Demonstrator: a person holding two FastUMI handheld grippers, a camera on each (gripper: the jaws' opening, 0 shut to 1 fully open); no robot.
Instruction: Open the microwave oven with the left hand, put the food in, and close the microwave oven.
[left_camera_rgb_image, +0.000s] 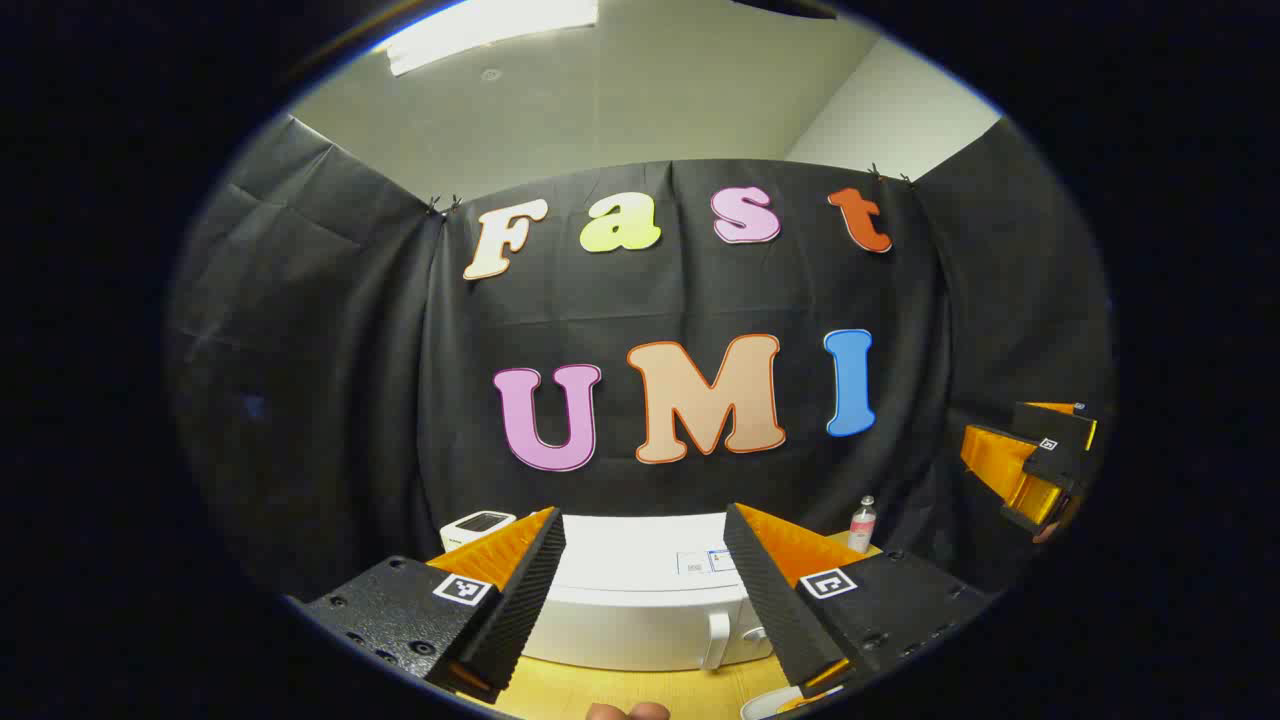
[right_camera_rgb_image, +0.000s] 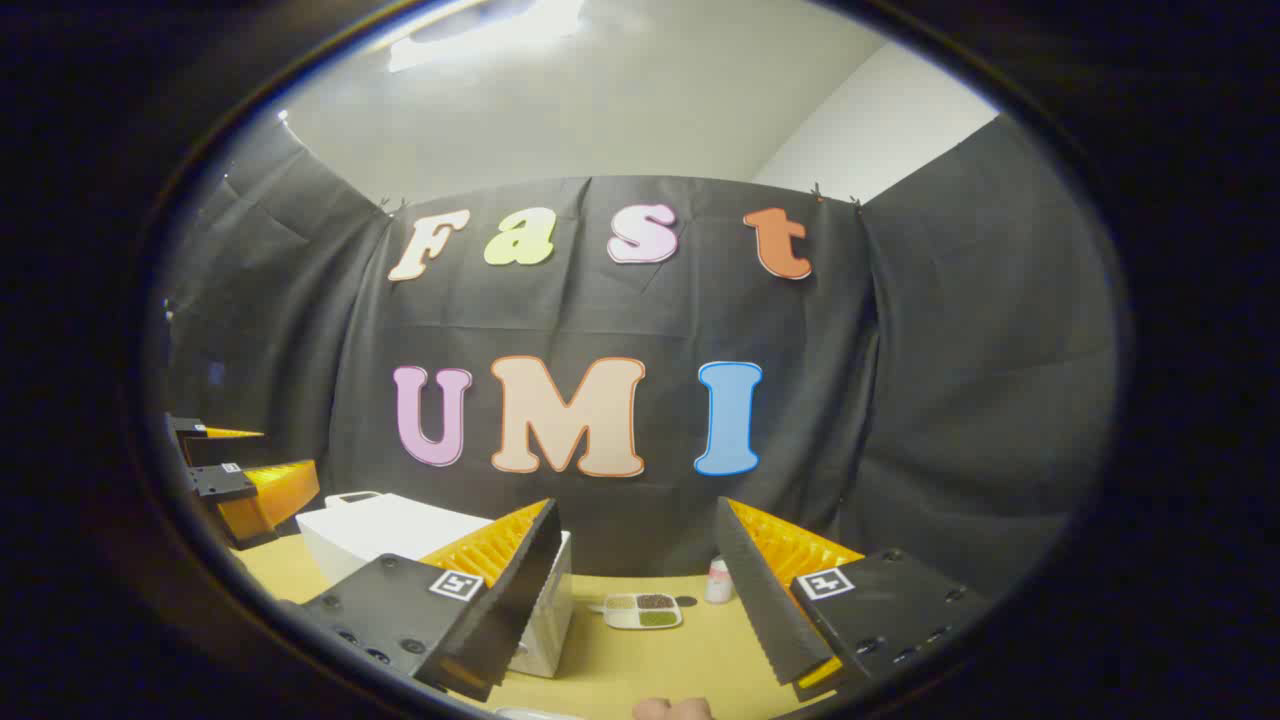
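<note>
Left gripper view: open left tongs above closed microwave; food tray nearby

Black cloth wall, white ceiling w/ light panel, yellow tabletop.

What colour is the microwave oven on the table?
White; the microwave oven shows best in the left gripper view, door closed.

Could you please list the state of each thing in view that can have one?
Microwave: door shut, handle untouched.
Left gripper: open, holding nothing.
Right gripper: open, holding nothing.
Food tray: on the table, right of the microwave, not yet picked up.
Bottle: upright, cap on.
</note>
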